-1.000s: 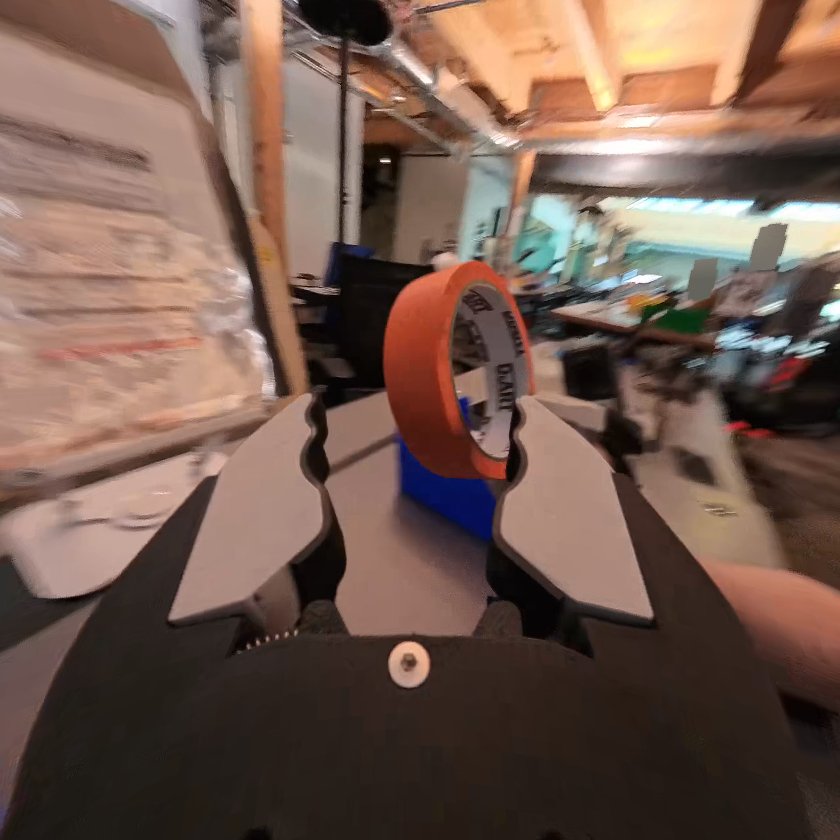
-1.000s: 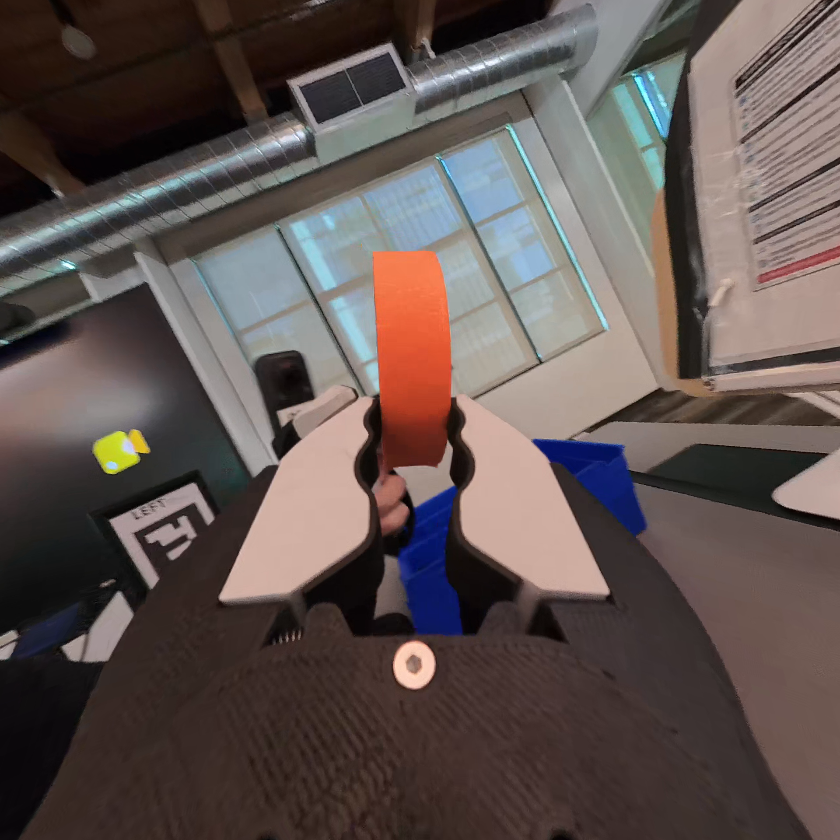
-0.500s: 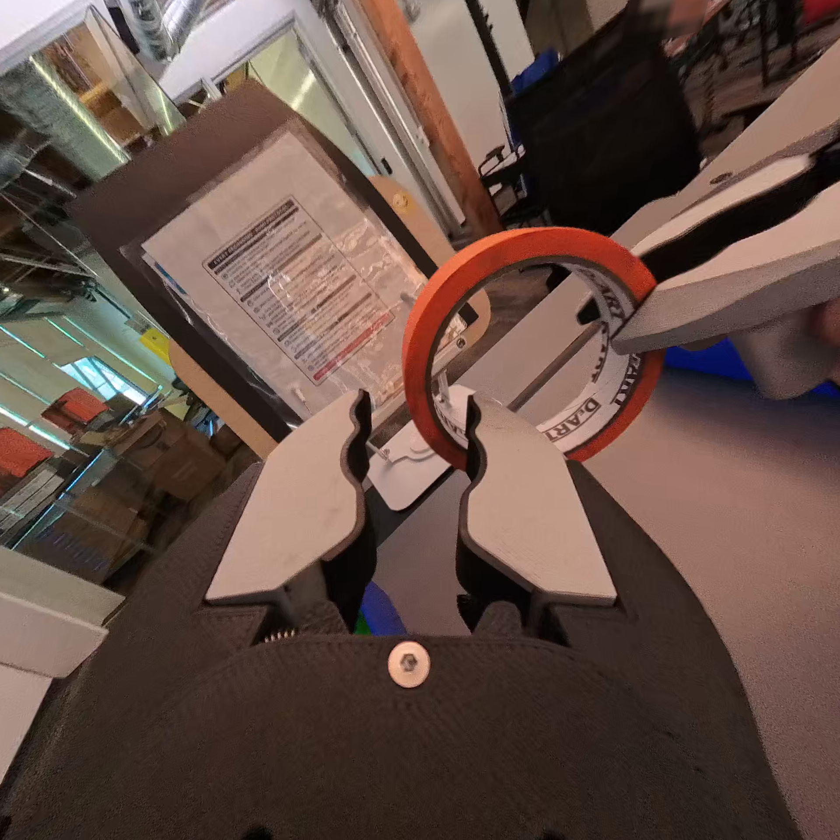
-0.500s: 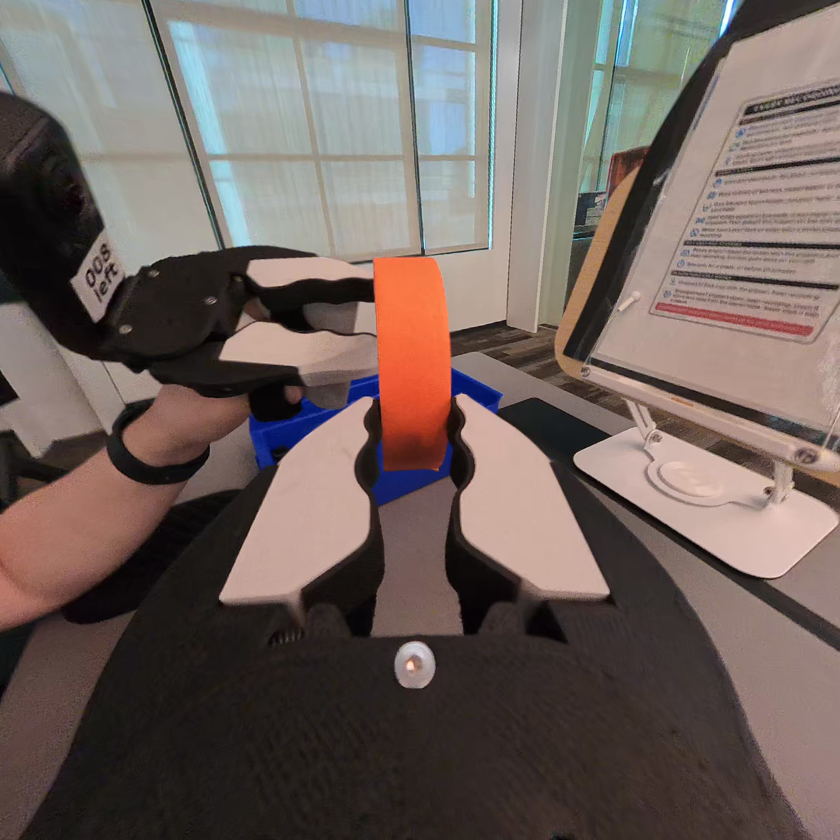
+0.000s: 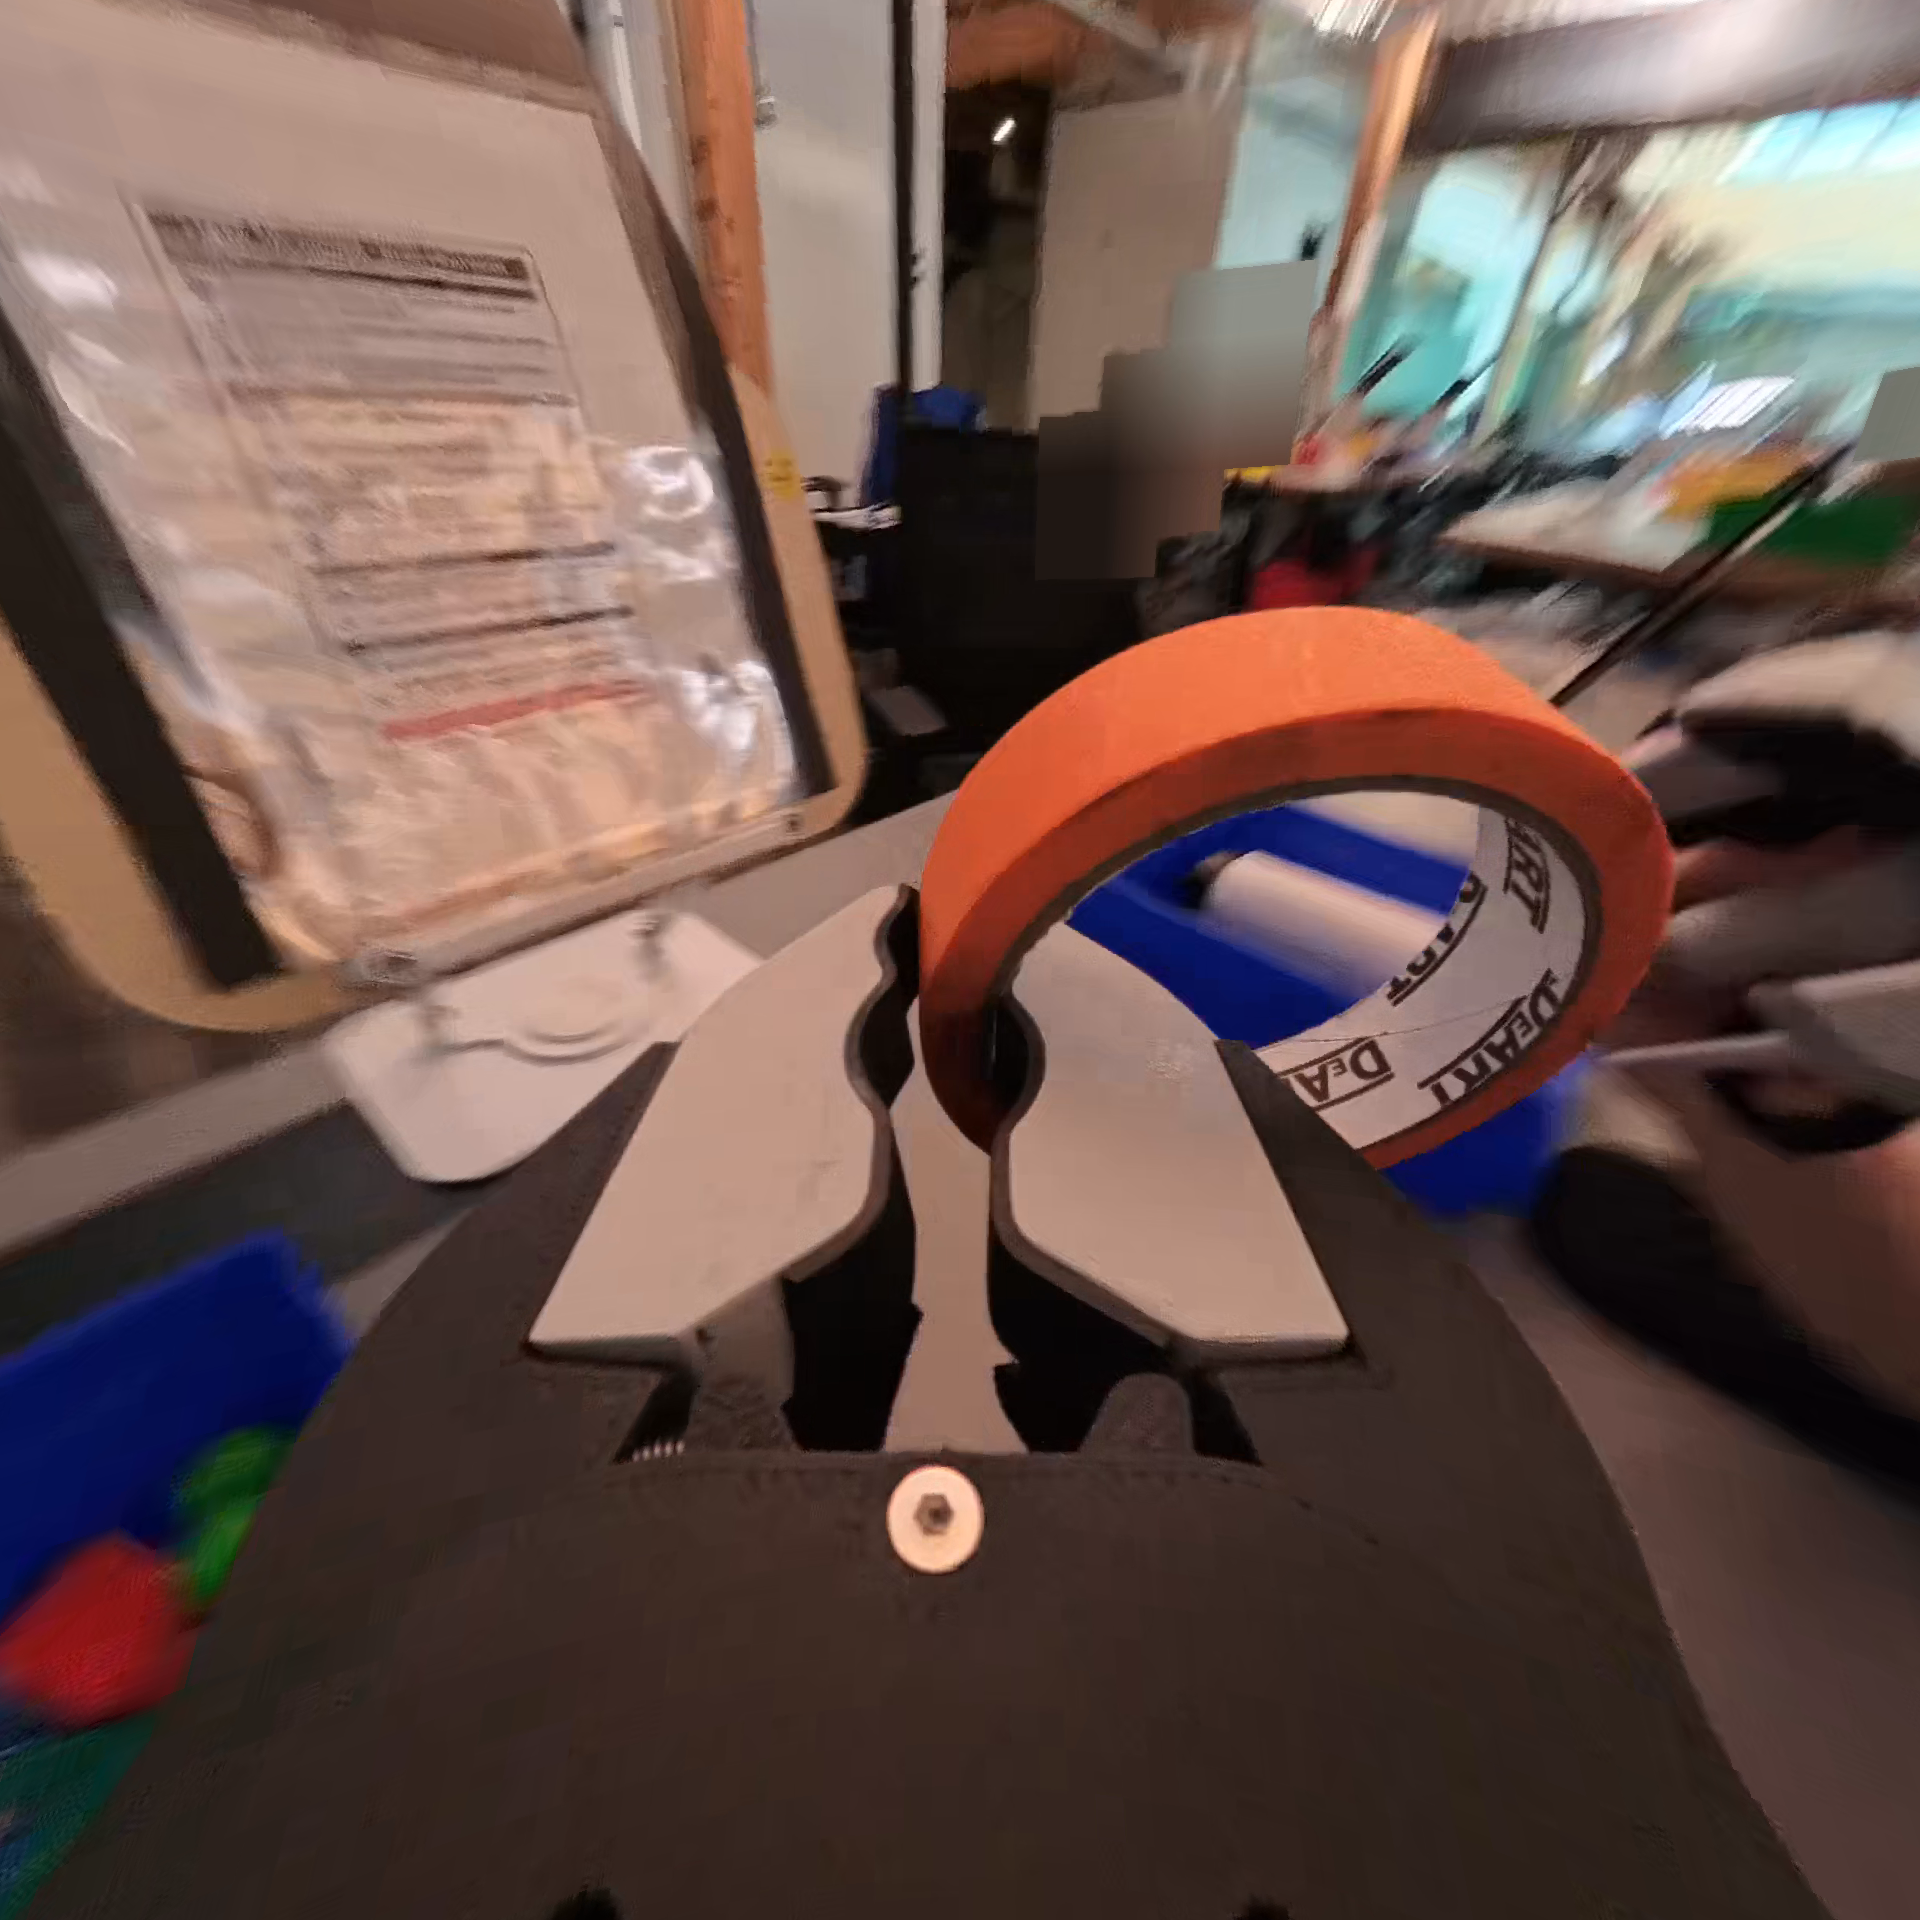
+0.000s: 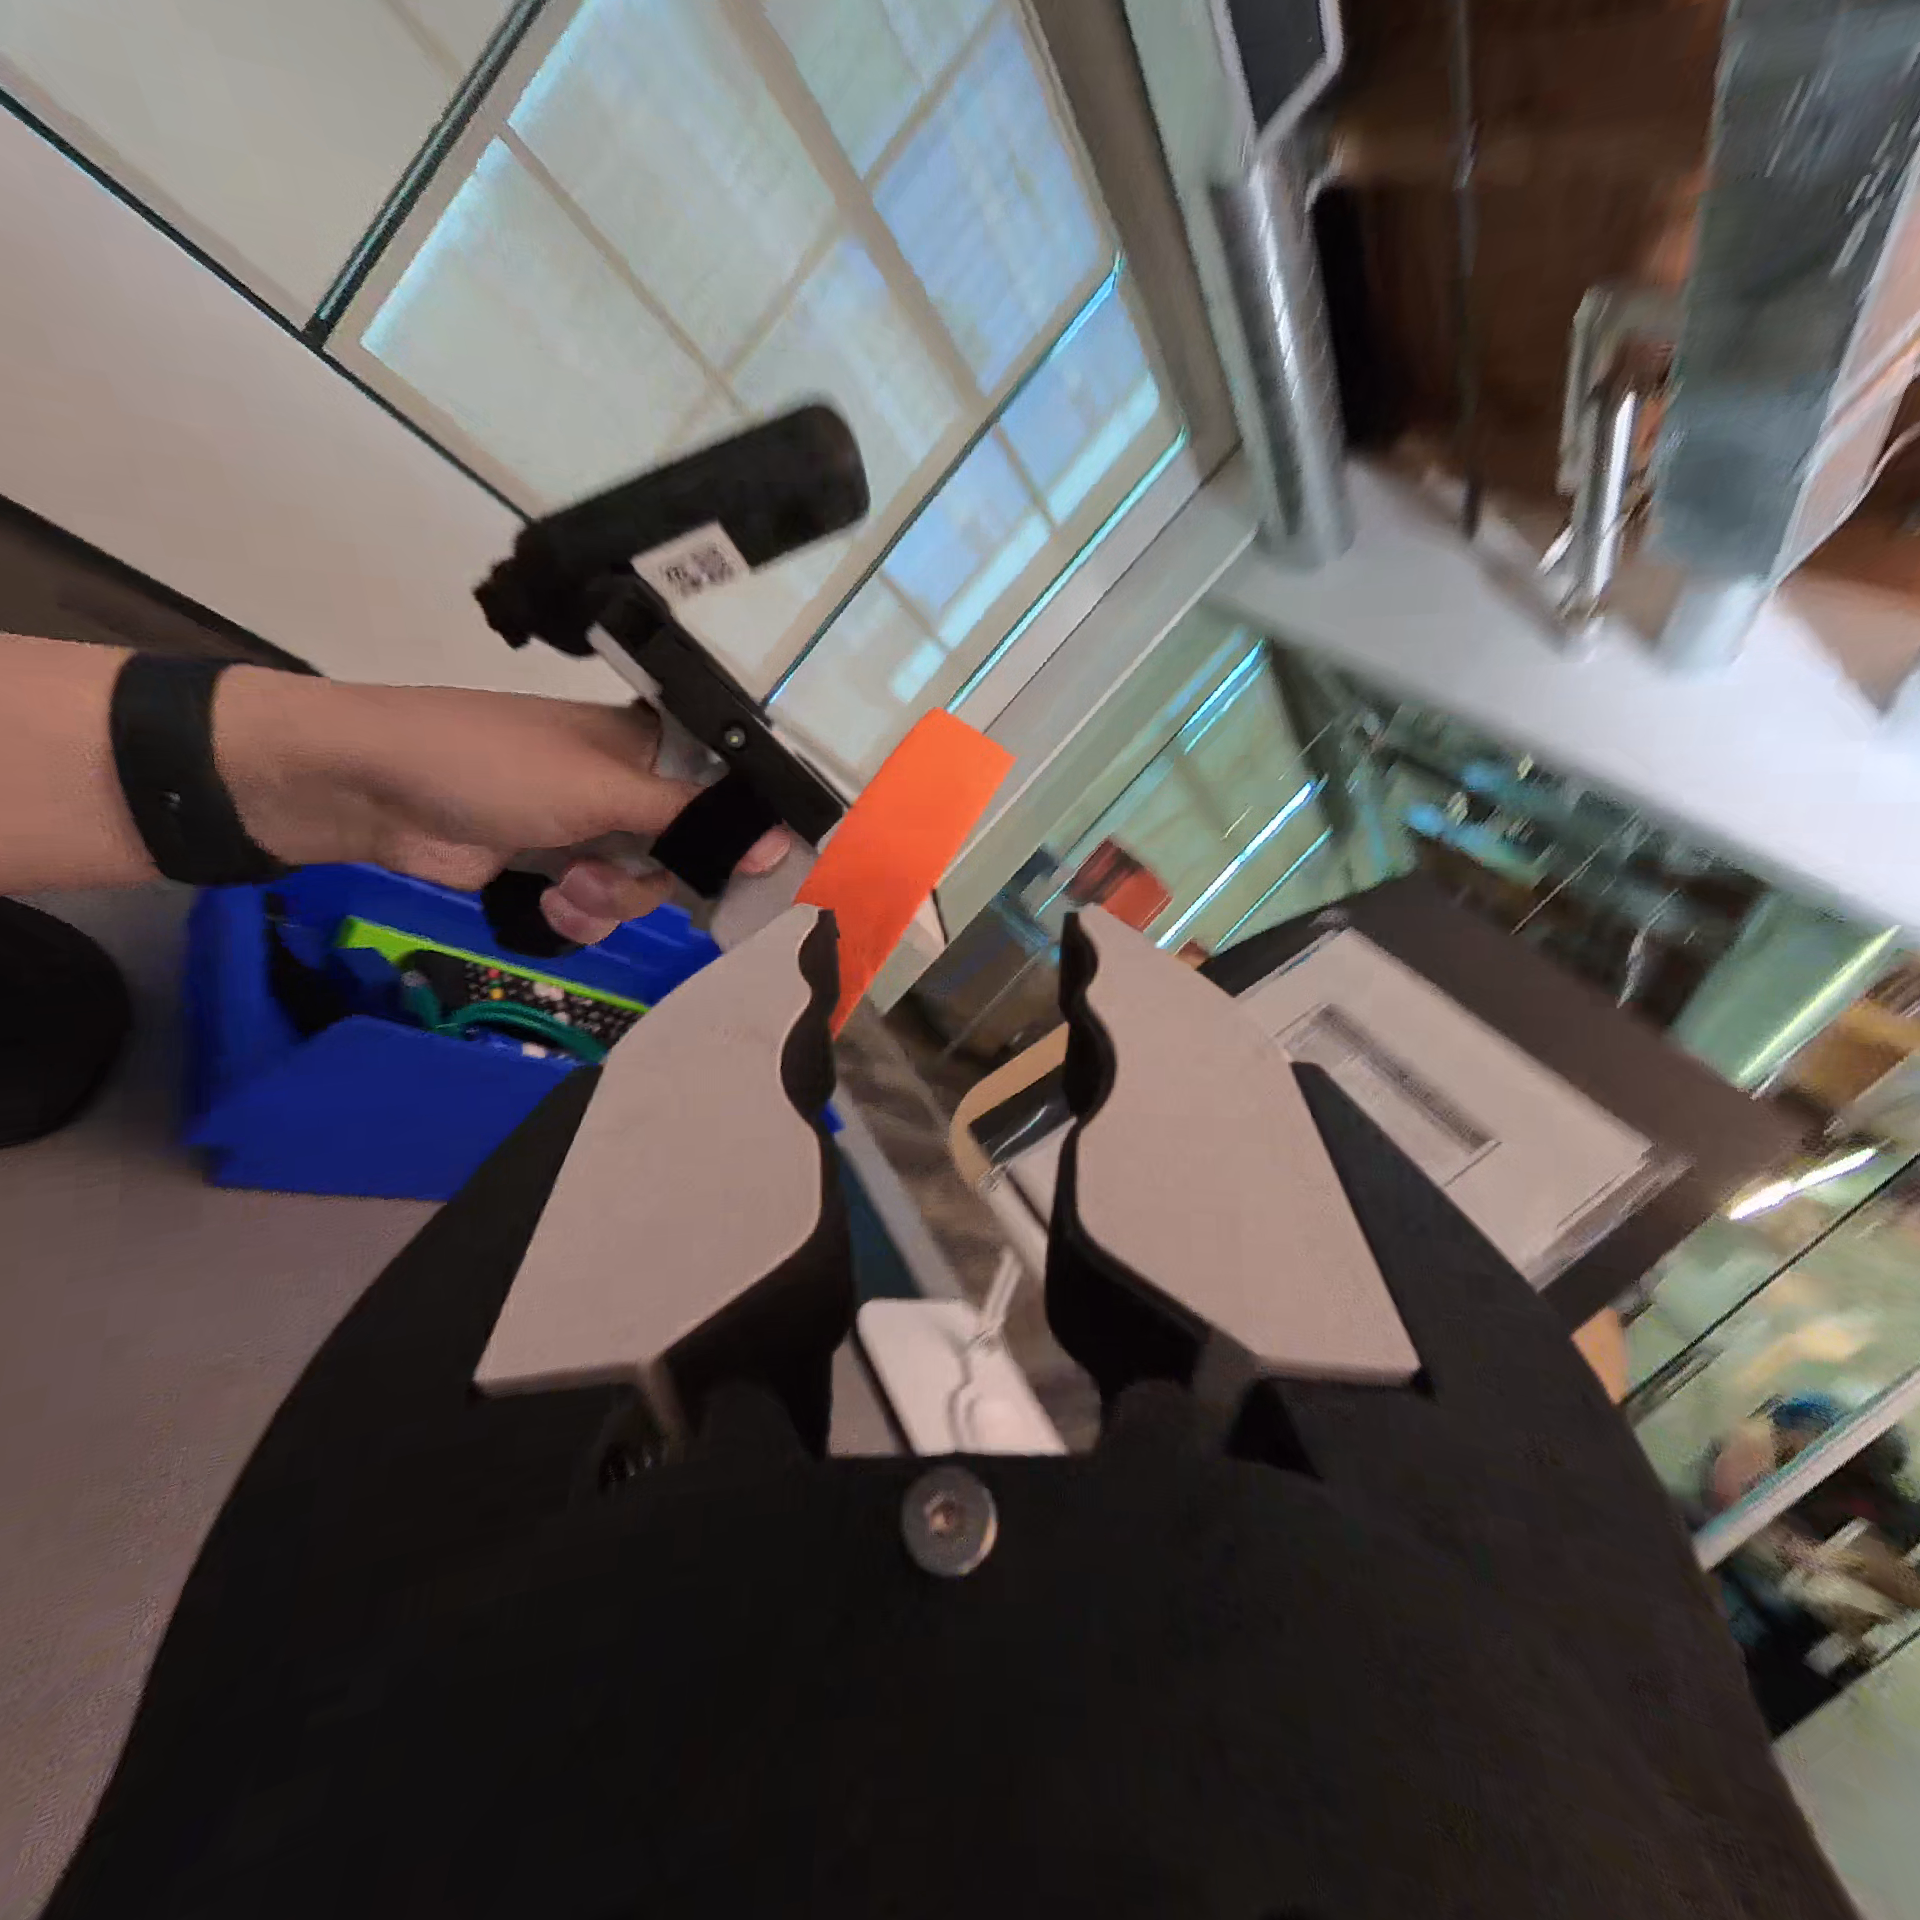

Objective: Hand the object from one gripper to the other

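left gripper pinching tape roll – right gripper (agape)

The left hand-held gripper is clamped nearly closed; the right hand-held gripper gapes, tilted.

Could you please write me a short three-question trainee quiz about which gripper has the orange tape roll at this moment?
1. True or false: the left gripper is shut on the orange tape roll.
2. The right gripper is: A) open and empty, B) shut on the roll, C) out of view.
3. What colour is the bin below the person's hand in the right wrist view?

Key: 1 true; 2 A; 3 blue.
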